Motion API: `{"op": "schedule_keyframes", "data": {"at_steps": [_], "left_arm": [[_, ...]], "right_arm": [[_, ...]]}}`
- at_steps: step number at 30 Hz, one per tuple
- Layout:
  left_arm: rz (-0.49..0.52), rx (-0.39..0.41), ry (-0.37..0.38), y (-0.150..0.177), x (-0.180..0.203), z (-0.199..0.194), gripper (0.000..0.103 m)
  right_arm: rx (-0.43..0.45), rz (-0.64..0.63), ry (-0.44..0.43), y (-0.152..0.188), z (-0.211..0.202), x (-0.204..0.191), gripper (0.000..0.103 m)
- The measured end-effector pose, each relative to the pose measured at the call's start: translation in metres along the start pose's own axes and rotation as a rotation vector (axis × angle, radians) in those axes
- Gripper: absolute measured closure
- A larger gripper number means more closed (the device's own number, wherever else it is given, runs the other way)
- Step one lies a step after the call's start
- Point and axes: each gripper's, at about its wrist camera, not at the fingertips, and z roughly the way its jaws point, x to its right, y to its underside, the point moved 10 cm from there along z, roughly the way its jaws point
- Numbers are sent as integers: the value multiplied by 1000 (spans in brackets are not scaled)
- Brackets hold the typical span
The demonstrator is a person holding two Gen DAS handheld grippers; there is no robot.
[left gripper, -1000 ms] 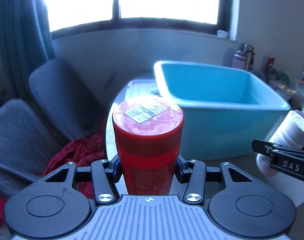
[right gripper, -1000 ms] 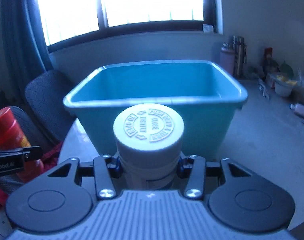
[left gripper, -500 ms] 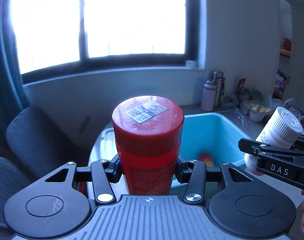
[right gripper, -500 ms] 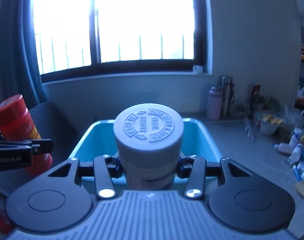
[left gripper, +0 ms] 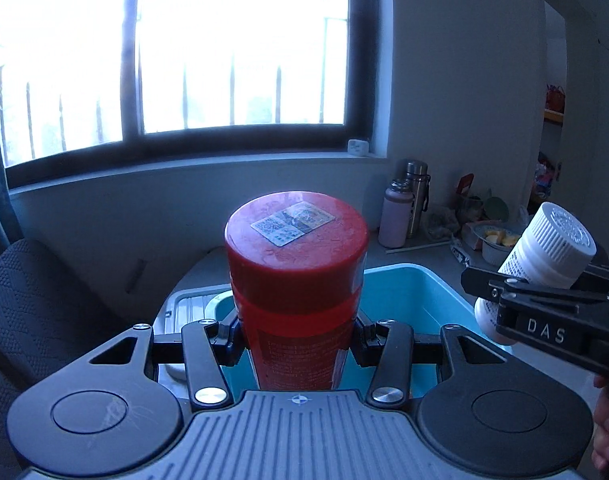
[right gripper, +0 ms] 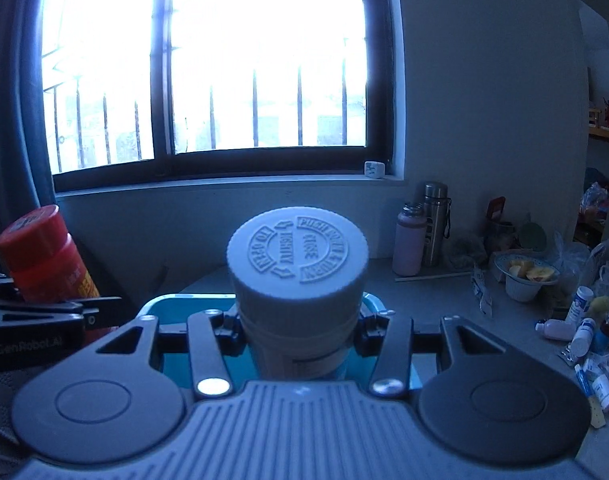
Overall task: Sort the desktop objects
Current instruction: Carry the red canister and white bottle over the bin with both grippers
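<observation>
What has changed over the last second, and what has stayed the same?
Both grippers rose from in front of the blue bin to above its near edge. Unchanged: left gripper clamps the red canister, right gripper the white bottle.

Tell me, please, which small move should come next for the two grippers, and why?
Probably lower both toward the blue bin, then open. The left gripper is shut on the red canister, and the right gripper is shut on the white bottle. Both appear held over the bin's open top, not yet released.
</observation>
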Motion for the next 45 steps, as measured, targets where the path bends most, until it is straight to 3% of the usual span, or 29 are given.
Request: {"op": "schedule_keyframes", "data": {"at_steps": [16, 45], "left_arm": [[-27, -45, -74, -4, -1, 71, 53], [-59, -149, -135, 18, -23, 124, 53]], "right_arm": [[-49, -14, -34, -6, 52, 20, 55], [-158, -42, -109, 19, 105, 2, 55]]}}
